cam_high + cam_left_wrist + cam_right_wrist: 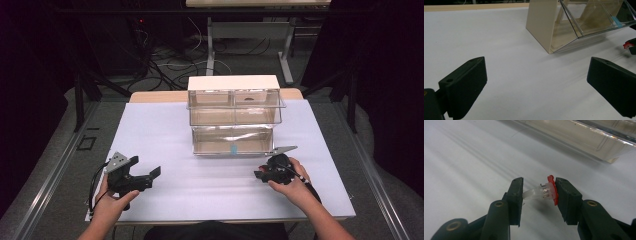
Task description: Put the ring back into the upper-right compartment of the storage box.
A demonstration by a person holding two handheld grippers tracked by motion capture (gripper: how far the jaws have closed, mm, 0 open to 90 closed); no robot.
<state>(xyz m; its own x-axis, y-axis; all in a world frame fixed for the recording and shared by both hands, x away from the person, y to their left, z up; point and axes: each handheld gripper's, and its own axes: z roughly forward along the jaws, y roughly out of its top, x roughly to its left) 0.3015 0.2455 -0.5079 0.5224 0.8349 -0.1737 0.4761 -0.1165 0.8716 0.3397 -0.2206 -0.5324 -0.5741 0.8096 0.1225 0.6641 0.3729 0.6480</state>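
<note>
Crosswise, bulb [541,192] spans right tongs [537,195], red base right.

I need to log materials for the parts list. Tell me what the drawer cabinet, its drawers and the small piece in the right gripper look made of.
The cabinet shell looks like opaque cream plastic, smooth and matte. The drawers look like clear hard plastic: contents and edges show through, with glossy reflections. The small piece held in the right gripper appears to be a clear, glassy or plastic body with a red plastic base; a metallic glint shows inside, though it is too small to tell.
</note>
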